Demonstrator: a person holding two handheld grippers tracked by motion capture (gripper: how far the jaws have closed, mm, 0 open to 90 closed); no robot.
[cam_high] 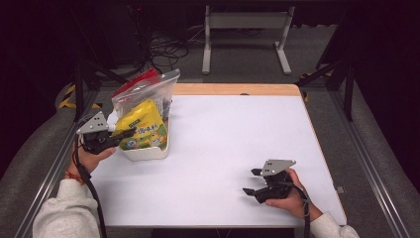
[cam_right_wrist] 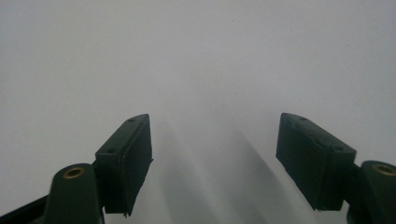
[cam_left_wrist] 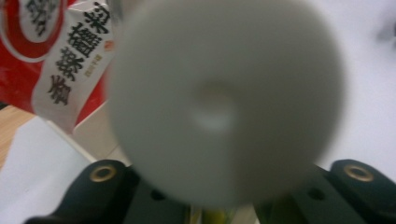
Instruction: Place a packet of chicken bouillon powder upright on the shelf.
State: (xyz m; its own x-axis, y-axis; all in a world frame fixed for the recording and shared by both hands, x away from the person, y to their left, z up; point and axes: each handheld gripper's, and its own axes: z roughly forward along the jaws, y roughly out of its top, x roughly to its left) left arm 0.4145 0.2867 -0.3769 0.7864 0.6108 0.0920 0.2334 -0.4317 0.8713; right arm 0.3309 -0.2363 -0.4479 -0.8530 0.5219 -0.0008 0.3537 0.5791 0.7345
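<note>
A yellow spouted pouch [cam_high: 143,125] stands tilted in a white bin [cam_high: 148,151] at the table's left. My left gripper [cam_high: 124,134] reaches in from the left, its jaws narrow around the pouch's neck just behind the white cap [cam_high: 111,127]. In the left gripper view that cap [cam_left_wrist: 224,102] is a large blurred disc right at the camera and hides the pads; a bit of yellow shows between the jaw bases. My right gripper [cam_high: 250,181] rests near the table's front right. It is open [cam_right_wrist: 215,158] over bare white tabletop, with nothing between its fingers.
Behind the pouch a clear zip bag [cam_high: 148,88] with a red packet [cam_left_wrist: 70,60] leans in the same bin. The white table [cam_high: 223,134] has a wooden strip [cam_high: 237,89] along its far edge. Cables and a metal stand [cam_high: 245,22] lie on the floor beyond.
</note>
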